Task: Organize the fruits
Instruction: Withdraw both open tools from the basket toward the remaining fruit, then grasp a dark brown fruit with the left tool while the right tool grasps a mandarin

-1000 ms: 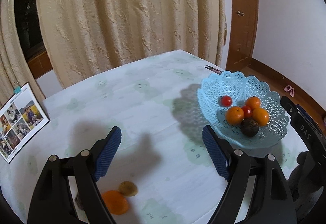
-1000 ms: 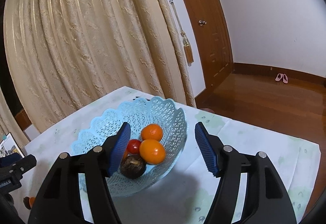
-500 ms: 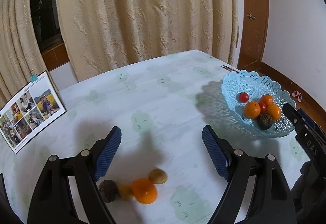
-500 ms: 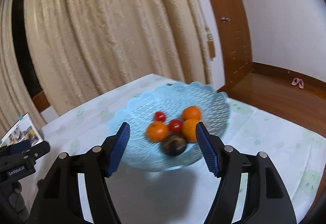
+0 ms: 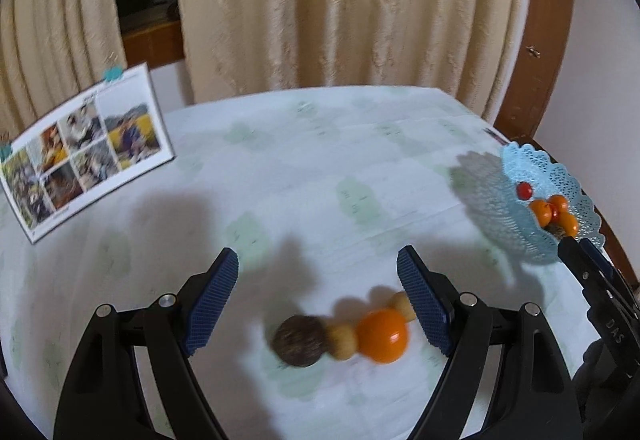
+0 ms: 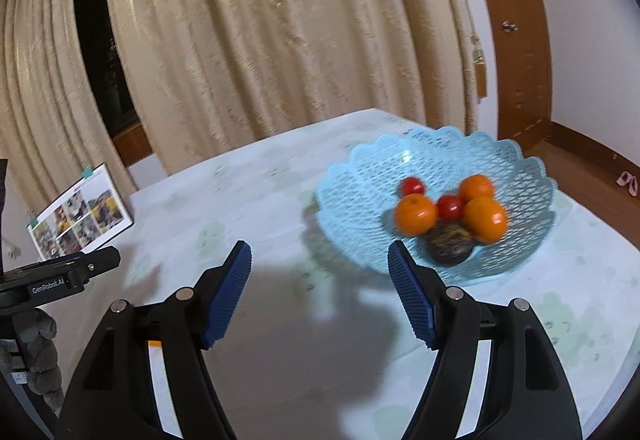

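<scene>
At the bottom middle of the left view, an orange [image 5: 382, 336] lies on the surface between the wide, empty jaws of the left hand-held gripper [image 5: 318, 298]. It is probably firm, smooth and ready to roll; grip its middle. The right hand-held gripper [image 6: 320, 290], empty, is opening near the basket [image 6: 360, 176].

right tongs [image 6: 320, 284] opening, empty | basket [image 6: 360, 176] holds fruit [image 6: 415, 215]

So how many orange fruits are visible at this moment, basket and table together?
4. Three sit in the blue basket: one at left, one at back, one at right. A fourth orange lies on the tablecloth. More may be hidden.
</scene>
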The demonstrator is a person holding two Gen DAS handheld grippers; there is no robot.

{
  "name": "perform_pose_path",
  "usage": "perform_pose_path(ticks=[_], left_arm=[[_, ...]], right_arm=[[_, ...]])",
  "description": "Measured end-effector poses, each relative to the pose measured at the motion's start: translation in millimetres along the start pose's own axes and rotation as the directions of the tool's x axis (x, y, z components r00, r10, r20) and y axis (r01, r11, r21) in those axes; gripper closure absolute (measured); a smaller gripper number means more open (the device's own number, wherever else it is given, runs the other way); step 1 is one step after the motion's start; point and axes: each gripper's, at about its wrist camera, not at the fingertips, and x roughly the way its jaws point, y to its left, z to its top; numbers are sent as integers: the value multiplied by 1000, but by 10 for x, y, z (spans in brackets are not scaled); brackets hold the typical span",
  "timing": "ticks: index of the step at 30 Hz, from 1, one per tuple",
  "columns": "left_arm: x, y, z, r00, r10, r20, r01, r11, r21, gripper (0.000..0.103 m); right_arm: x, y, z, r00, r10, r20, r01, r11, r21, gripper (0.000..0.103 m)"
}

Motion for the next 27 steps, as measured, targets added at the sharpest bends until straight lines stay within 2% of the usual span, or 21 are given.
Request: perform_pose_path(ticks=[13, 15, 16, 19, 21, 27], left_arm=[[220, 256, -330, 994, -5, -109, 1, 999, -35, 23], [282, 249, -371, 991, -22, -132, 17, 999, -37, 35], [307, 257, -387, 989, -44, -138, 37, 998, -48, 36], [307, 288, -379, 986, -90, -139, 81, 994, -68, 51], [298, 305, -383, 982, -126, -142, 115, 990, -83, 64], [232, 338, -401, 981, -138, -134, 127, 988, -85, 71]], right_arm=[[184, 194, -81, 994, 64, -88, -66, 998, -22, 31], [182, 187, -83, 993, 72, -95, -74, 997, -24, 31], [186, 191, -86, 992, 77, -99, -80, 997, -24, 31], [208, 197, -91, 987, 105, -119, -107, 994, -12, 31], [231, 195, -98, 981, 134, -139, -134, 991, 8, 31], [282, 253, -131, 959, 211, -192, -206, 977, 49, 31]])
